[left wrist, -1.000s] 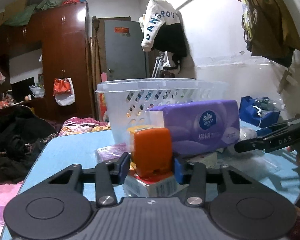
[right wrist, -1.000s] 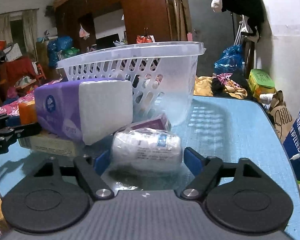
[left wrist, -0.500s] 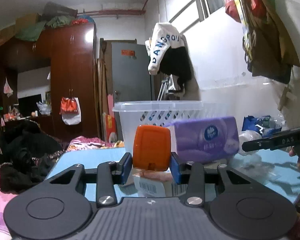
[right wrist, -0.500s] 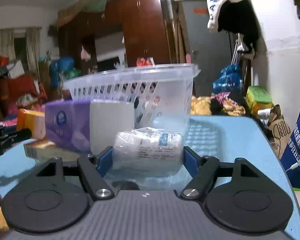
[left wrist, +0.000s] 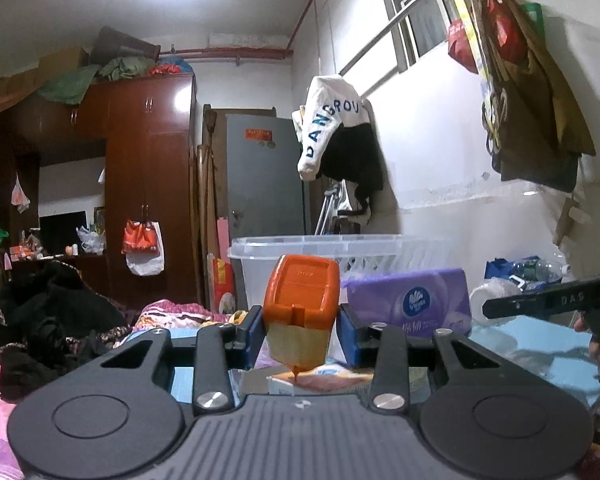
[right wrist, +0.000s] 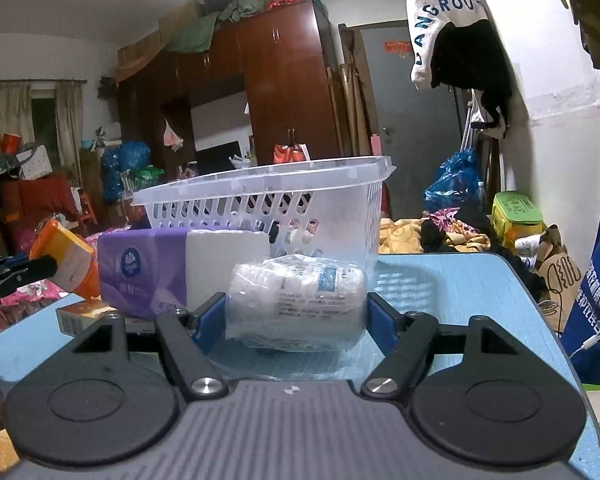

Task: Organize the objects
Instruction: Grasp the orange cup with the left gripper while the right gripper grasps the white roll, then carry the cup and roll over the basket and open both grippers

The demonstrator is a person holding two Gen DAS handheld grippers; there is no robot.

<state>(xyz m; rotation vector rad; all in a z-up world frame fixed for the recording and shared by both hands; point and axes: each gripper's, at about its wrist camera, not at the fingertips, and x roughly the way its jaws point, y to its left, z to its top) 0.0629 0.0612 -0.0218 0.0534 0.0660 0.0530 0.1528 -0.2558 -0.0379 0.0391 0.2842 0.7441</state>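
Left gripper (left wrist: 300, 332) pinches the orange-capped bottle (left wrist: 300, 312) at frame centre, long axis near-upright, cap uppermost, raised above the box it rested on earlier; right gripper (right wrist: 296, 314) clamps the wrapped white roll (right wrist: 296, 300), axis horizontal, now lifted before the clear basket (right wrist: 268, 192), beside the purple tissue pack (right wrist: 140, 272).

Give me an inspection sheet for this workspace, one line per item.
Surface: blue table.
Job's things: white basket; purple tissue pack; flat box; orange-capped container; wrapped white bottle.
Clutter: blue bag.
Grippers: left gripper shut on orange-capped container; right gripper around wrapped white bottle.
Cables: white cable on blue bag.
Surroundings: wardrobe, hanging jacket.
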